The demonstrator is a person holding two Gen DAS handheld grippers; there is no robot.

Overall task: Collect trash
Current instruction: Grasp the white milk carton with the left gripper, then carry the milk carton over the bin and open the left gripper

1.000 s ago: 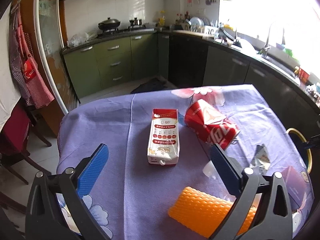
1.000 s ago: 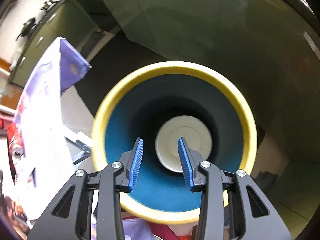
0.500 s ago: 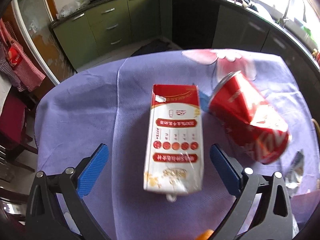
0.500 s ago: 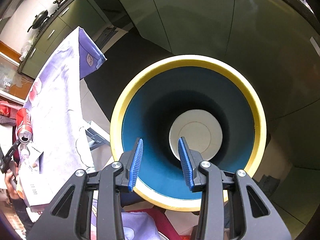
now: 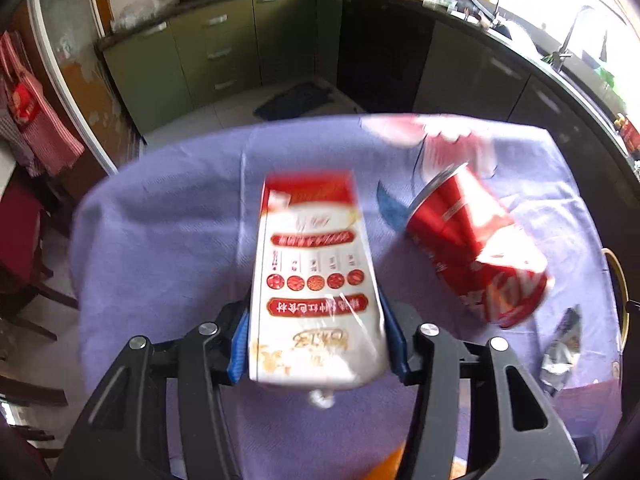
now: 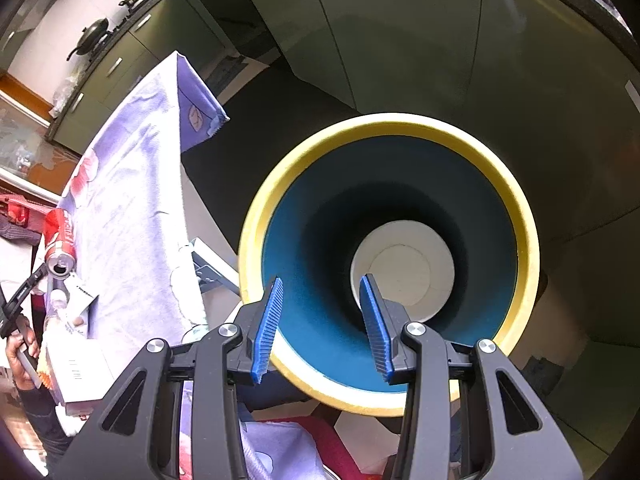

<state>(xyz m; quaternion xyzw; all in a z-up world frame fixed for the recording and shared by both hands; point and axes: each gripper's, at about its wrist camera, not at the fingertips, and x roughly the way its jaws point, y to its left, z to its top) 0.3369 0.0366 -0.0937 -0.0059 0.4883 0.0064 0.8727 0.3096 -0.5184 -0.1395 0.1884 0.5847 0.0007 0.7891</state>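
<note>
A red-and-white milk carton (image 5: 312, 256) lies flat on the purple tablecloth (image 5: 160, 240). My left gripper (image 5: 314, 320) straddles its near end; the jaws are closing, and both blue pads sit against the carton's sides. A dented red soda can (image 5: 476, 256) lies on its side just right of the carton. A crumpled silver wrapper (image 5: 560, 348) lies near the table's right edge. My right gripper (image 6: 320, 300) hangs over the mouth of a blue bin with a yellow rim (image 6: 400, 128). Its jaws are partly apart, opening slightly, with nothing between them.
The bin stands on the floor beside the table's right edge (image 6: 192, 240), and a white disc (image 6: 402, 276) shows at its bottom. A hand (image 6: 20, 356) holds the left gripper. Green kitchen cabinets (image 5: 208, 60) stand beyond the table and chairs (image 5: 20, 240) to its left.
My left gripper moved forward and down over the carton, and its jaws came in from wide open to the carton's sides. The right gripper stayed over the bin, with the view shifting slightly.
</note>
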